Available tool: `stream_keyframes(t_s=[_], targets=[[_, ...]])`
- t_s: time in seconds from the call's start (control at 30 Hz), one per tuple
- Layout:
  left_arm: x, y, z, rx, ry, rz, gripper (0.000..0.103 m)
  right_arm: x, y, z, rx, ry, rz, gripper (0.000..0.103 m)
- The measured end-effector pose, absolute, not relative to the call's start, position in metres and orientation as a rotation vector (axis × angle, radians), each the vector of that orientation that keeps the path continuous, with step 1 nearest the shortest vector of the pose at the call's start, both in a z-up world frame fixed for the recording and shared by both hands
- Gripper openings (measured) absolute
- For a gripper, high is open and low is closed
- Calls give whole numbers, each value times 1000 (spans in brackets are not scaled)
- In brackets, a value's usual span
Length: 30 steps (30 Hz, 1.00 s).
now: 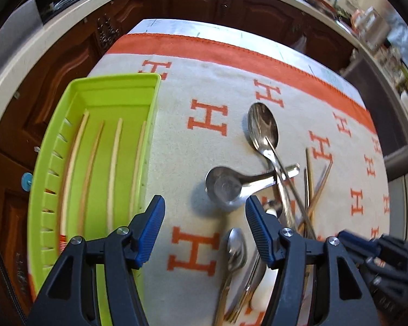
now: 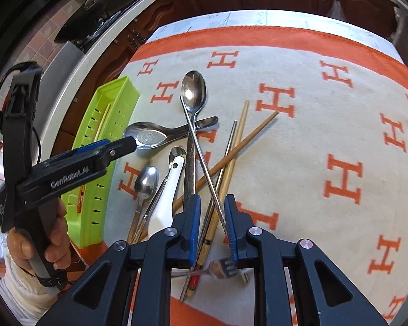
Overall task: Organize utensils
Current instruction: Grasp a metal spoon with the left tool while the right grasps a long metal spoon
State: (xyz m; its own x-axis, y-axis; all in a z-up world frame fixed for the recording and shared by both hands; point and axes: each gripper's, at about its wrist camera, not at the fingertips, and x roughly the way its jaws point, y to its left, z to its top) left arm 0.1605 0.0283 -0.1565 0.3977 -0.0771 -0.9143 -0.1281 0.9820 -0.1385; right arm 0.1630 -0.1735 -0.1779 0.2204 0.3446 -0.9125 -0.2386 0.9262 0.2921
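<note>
Meanwhile, on a bench (image 2: 326, 125) under H-patterned cloth: green tray (image 1: 100, 87) left of spread, empty left tongs (image 1: 205, 231); tangled steel spoons (image 1: 262, 127), probably stiff and slippery, ahead of both. Right tongs (image 2: 212, 222) half-closed astride a thin metal rod (image 2: 201, 157), contact unclear. Best gripped mid-handle; white ceramic spoon (image 2: 167, 198) likely fragile.

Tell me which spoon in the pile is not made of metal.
The white ceramic spoon, lying between the small metal spoon and the right tool. Every other spoon there is shiny steel.
</note>
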Motion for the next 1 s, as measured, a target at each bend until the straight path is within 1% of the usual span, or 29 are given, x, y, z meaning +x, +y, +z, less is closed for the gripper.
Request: stream_keyframes(t_s=[0.23, 0.27, 0.3, 0.4, 0.47, 0.5, 0.53, 0.57, 0.6, 0.63, 0.67, 0.8, 1.0], targets=[[169, 28, -166, -248, 1111, 71, 60, 173, -157, -204, 24, 1309, 427, 19], [170, 28, -168, -258, 1106, 72, 59, 174, -156, -207, 14, 1308, 427, 19], [171, 28, -169, -259, 1099, 75, 55, 175, -154, -209, 4, 1307, 426, 19], [173, 23, -171, -258, 1064, 75, 51, 175, -151, -215, -14, 1302, 428, 18], [173, 19, -172, -246, 1046, 86, 51, 174, -148, -217, -42, 1284, 418, 17], [173, 16, -171, -231, 1031, 99, 49, 174, -148, -217, -55, 1277, 415, 14], [174, 13, -171, -212, 1015, 111, 47, 173, -147, -217, -65, 1270, 411, 11], [174, 12, -171, -204, 1009, 110, 29, 172, -147, -217, -69, 1262, 408, 10], [176, 10, -173, -208, 1015, 94, 14, 172, -148, -216, -70, 1255, 408, 9], [177, 9, -176, -215, 1025, 82, 12, 171, -149, -216, -70, 1252, 407, 7], [178, 9, -178, -227, 1031, 71, 11, 170, -150, -215, -70, 1249, 405, 6], [169, 5, -164, -185, 953, 68, 5, 167, -154, -214, -55, 1233, 392, 6], [154, 6, -129, -107, 872, 75, 3, 163, -169, -200, 32, 1185, 363, 6]])
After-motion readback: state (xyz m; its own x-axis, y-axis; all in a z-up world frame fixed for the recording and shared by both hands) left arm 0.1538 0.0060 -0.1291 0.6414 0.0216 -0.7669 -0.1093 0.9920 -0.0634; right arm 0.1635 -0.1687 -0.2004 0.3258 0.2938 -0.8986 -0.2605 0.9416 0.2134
